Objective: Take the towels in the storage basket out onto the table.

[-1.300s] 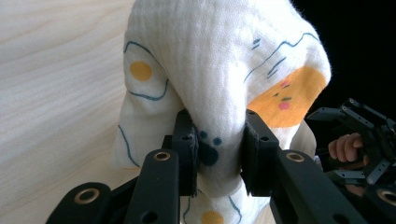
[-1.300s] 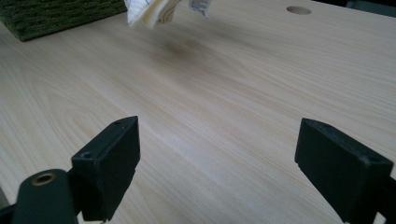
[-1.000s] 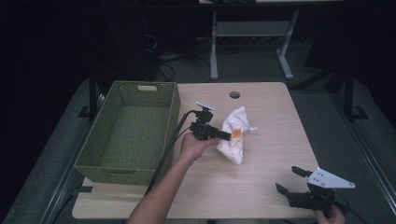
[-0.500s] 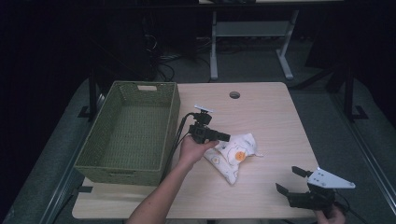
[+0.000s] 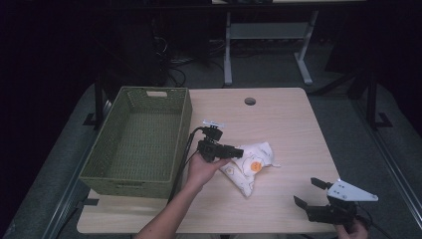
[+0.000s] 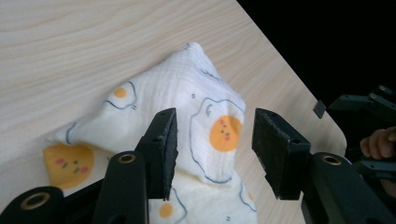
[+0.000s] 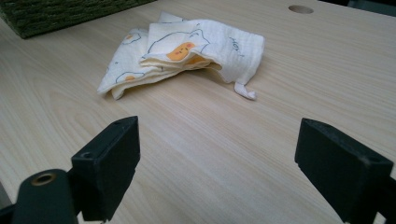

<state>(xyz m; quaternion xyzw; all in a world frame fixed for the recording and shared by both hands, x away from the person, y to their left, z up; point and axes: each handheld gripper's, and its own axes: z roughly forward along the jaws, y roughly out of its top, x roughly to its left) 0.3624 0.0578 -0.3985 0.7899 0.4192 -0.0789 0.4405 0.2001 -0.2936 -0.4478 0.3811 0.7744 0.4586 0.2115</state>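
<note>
A white cloth printed with fried eggs (image 5: 251, 167) (image 6: 210, 102) (image 7: 196, 42) lies crumpled and partly folded on the wooden table near its middle. My left gripper (image 5: 239, 152) (image 6: 215, 126) hovers at the cloth's left end. Its jaws have just been opening, and a raised fold of cloth stands between the pads (image 6: 164, 140) without being pressed. My right gripper (image 5: 308, 192) (image 7: 219, 135) rests near the table's front right corner, open wide with bare tabletop between its jaws, pointing toward the cloth.
A green woven basket (image 5: 184, 124) (image 7: 60, 11) stands empty on the left part of the table, close to my left hand. A round cable hole (image 5: 250, 101) (image 7: 300, 9) sits near the far edge. Dark floor and desk legs lie beyond.
The left gripper carried the cloth toward the near side, set it down and opened off it. The cloth now lies flatter. The right gripper has stayed put.
</note>
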